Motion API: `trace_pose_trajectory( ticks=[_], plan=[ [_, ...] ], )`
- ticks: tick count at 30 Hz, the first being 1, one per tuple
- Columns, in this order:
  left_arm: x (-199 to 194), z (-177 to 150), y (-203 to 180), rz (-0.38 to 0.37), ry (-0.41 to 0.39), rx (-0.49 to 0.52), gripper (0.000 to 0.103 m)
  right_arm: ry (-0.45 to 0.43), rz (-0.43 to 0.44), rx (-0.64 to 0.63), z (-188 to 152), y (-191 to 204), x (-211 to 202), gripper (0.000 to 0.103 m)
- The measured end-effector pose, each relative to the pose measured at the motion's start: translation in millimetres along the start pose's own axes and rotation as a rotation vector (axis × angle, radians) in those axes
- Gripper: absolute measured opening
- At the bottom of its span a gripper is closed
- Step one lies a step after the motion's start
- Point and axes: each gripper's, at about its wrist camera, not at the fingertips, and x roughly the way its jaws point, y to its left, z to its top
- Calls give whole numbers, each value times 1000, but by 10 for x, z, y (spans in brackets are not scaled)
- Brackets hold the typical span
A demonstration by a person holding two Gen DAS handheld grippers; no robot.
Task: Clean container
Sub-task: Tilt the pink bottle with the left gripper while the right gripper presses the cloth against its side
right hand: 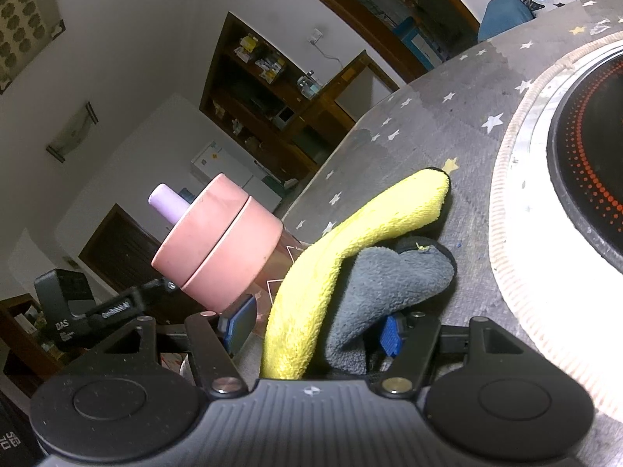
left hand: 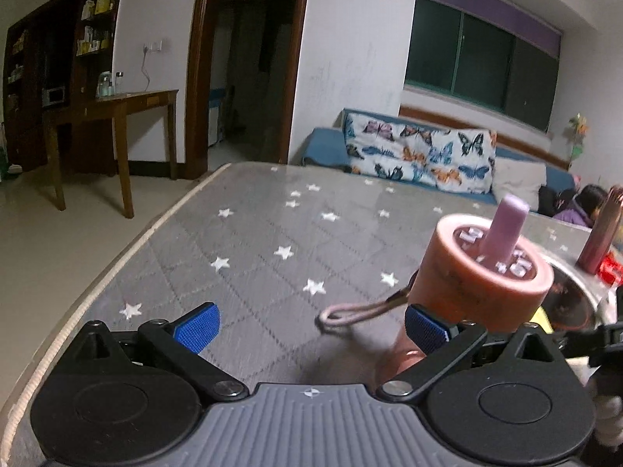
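A pink bottle (left hand: pixel 467 284) with a pink lid and a purple spout (left hand: pixel 504 225) stands tilted on the grey star-patterned table (left hand: pixel 253 257). Its strap loop (left hand: pixel 350 313) lies on the cloth. My left gripper (left hand: pixel 311 327) is open; the bottle sits against its right finger, not between the pads. In the right wrist view the same bottle (right hand: pixel 222 245) is at the left, with the left gripper's arm touching it. My right gripper (right hand: pixel 315 329) is shut on a bunched yellow and grey cloth (right hand: pixel 350 241), which lies next to the bottle's body.
A black cooktop (right hand: pixel 584 148) in a metal ring (right hand: pixel 518 179) fills the table's middle. A brown holder (left hand: pixel 599 233) and a red pack (left hand: pixel 609 268) stand by it. The table edge (left hand: pixel 117 260) curves on the left. A person (left hand: pixel 580 204) sits beyond by a sofa (left hand: pixel 420 151).
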Motion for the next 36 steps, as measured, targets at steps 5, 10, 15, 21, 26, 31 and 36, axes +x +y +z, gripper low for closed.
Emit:
trace_pose_trajectory(
  ticks=[5, 10, 15, 21, 26, 31, 36],
  plan=[
    [78, -11, -28, 4, 43, 3, 103, 1, -2, -4, 16, 3, -6, 66],
    [149, -140, -50, 31, 97, 1, 103, 2, -2, -8, 15, 7, -16, 67],
    [222, -177, -81, 66, 141, 4, 103, 9, -1, -28, 26, 39, 6, 71],
    [318, -250, -57, 92, 168, 11, 103, 9, -2, -31, 28, 47, 18, 71],
    [320, -288, -48, 90, 168, -5, 103, 12, 0, -35, 69, 52, 57, 73],
    [335, -323, -10, 81, 183, -39, 103, 19, 4, -64, 98, 89, 106, 82],
    [344, -340, 40, 71, 200, -73, 103, 29, -17, -101, 71, 144, 138, 83]
  ],
)
